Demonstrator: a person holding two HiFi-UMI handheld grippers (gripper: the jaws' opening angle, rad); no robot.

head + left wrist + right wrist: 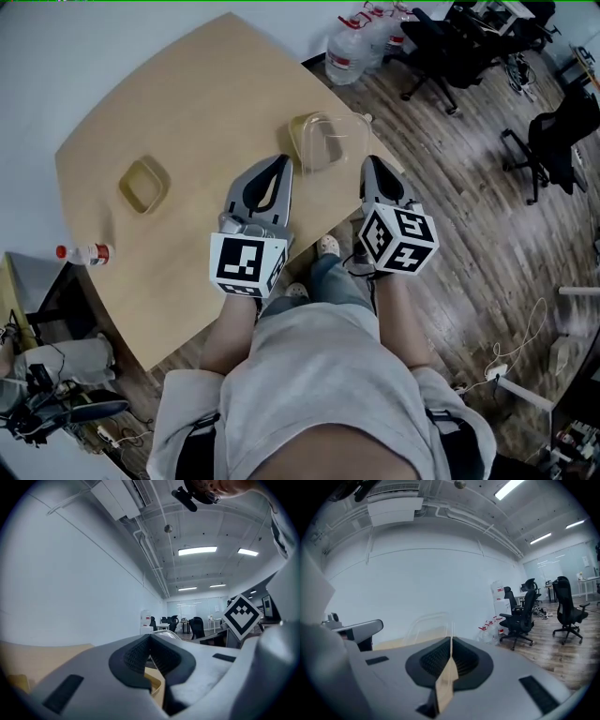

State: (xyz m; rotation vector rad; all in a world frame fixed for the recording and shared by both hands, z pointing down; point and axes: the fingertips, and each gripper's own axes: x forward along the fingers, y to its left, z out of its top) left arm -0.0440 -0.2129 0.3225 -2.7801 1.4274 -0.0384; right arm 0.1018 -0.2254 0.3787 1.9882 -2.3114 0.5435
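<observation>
We hold the left gripper (pixel 283 161) and right gripper (pixel 369 162) low over the table (pixel 187 94), each pressed together on nothing; the clear container (pixel 328 141) sits just beyond and between their tips, the left tip marginally nearer

Clear container (pixel 328 141) blocks straight ahead; open tabletop (pixel 206 103) left of it; bowl (pixel 143 184), bottle (pixel 84 253) farther left.

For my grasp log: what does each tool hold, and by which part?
Right tool seems to pinch the clear container by its thin right wall. Left tool is shut, holding nothing.
</observation>
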